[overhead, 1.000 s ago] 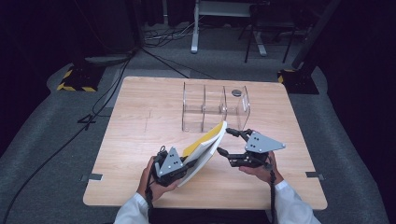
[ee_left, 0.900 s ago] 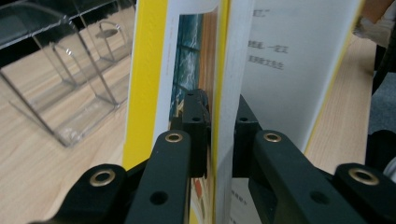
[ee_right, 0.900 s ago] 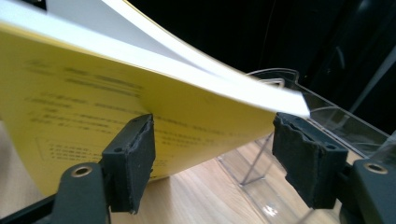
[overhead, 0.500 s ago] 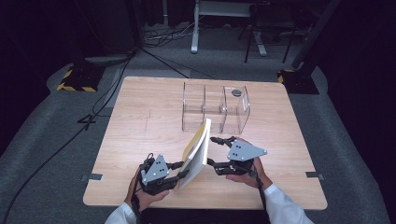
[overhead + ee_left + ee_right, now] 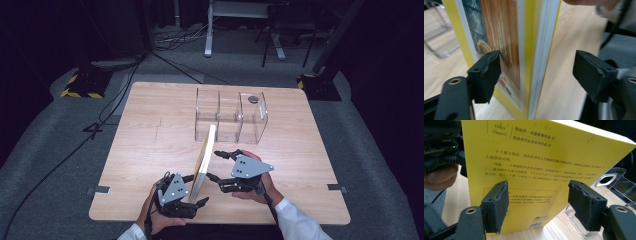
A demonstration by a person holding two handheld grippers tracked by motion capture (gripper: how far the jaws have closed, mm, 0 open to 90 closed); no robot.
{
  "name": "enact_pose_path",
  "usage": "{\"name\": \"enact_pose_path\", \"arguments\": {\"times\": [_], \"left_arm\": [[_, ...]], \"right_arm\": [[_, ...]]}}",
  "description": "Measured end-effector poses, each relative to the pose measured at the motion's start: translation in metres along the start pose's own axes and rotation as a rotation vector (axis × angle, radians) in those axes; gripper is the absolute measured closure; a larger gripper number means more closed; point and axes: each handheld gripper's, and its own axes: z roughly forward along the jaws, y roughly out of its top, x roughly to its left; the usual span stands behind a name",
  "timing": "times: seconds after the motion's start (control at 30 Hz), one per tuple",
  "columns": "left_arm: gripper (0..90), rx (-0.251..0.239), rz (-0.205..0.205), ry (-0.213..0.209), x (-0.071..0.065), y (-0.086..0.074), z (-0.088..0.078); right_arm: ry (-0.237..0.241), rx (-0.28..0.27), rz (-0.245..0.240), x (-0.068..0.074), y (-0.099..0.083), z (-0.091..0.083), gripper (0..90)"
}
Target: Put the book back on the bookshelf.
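A: How far along is this looking?

B: Partway, I'd judge. The yellow paperback book [image 5: 204,157] is standing upright on its bottom edge on the wooden table [image 5: 150,150], near the person's side, just in front of the clear acrylic organizer [image 5: 231,117]. It is not yet sitting in any of the compartments, so sliding it in looks like the part that is left.

A: What are the grippers doing?

B: The left gripper [image 5: 192,194] has just been opening its jaws; in the left gripper view they are standing spread, with the book's near edge between them and no pad [image 5: 486,75] pressing on it. The right gripper [image 5: 216,165] is hanging beside the back cover with its jaws wide apart, gripping nothing.

A: So nothing is holding the book?

B: As far as I can see, it is balancing on its own.

A: And how is it looking?

B: It is a thin softcover with yellow covers, showing a back cover with printed Chinese text, a front with an orange-brown picture, and white page edges. A small dark round object [image 5: 253,99] is lying in the organizer's right compartment.
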Motion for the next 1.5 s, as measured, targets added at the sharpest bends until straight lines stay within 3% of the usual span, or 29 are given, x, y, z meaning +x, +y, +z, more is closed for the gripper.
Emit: {"name": "enact_pose_path", "arguments": {"times": [0.1,0.17,0.2,0.3,0.5,0.67,0.77,0.87,1.07,1.27,1.4,1.5], "left_arm": [[26.8,-0.019,-0.028,0.074,-0.001,0.001,0.002],[41.3,-0.025,-0.041,0.122,0.001,0.001,0.001],[49.0,-0.034,-0.052,0.120,0.004,0.000,-0.001],[60.6,-0.055,-0.060,0.107,0.008,-0.003,-0.005],[73.7,-0.061,-0.065,0.100,0.017,-0.008,-0.014],[75.0,-0.089,-0.050,0.021,0.020,-0.011,-0.013],[75.0,-0.106,-0.044,-0.048,0.022,-0.009,-0.007],[75.0,-0.113,-0.028,-0.102,0.022,-0.005,-0.001],[74.8,-0.133,-0.006,-0.229,0.022,0.007,0.019],[74.1,-0.165,0.008,-0.291,0.027,0.024,0.035],[74.3,-0.168,0.016,-0.291,0.033,0.027,0.037],[74.4,-0.157,0.006,-0.267,0.040,0.022,0.032]], "right_arm": [[0.003,0.006,-0.005,0.003,0.003,0.005,33.3],[0.004,0.010,-0.002,0.004,0.005,0.007,32.9],[0.009,0.012,0.004,0.003,0.005,0.008,32.3],[0.007,0.014,0.024,0.000,0.004,0.009,31.2],[-0.026,0.019,0.069,-0.010,-0.002,0.007,31.5],[-0.067,0.028,0.106,-0.027,-0.013,0.001,30.7],[-0.052,0.025,0.138,-0.039,-0.024,-0.007,29.0],[-0.010,0.015,0.166,-0.050,-0.036,-0.018,27.0],[0.069,0.001,0.156,-0.064,-0.049,-0.043,25.1],[0.124,-0.012,0.153,-0.071,-0.059,-0.057,26.1],[0.120,-0.014,0.172,-0.074,-0.061,-0.059,28.4],[0.121,-0.025,0.184,-0.076,-0.063,-0.058,34.7]]}}
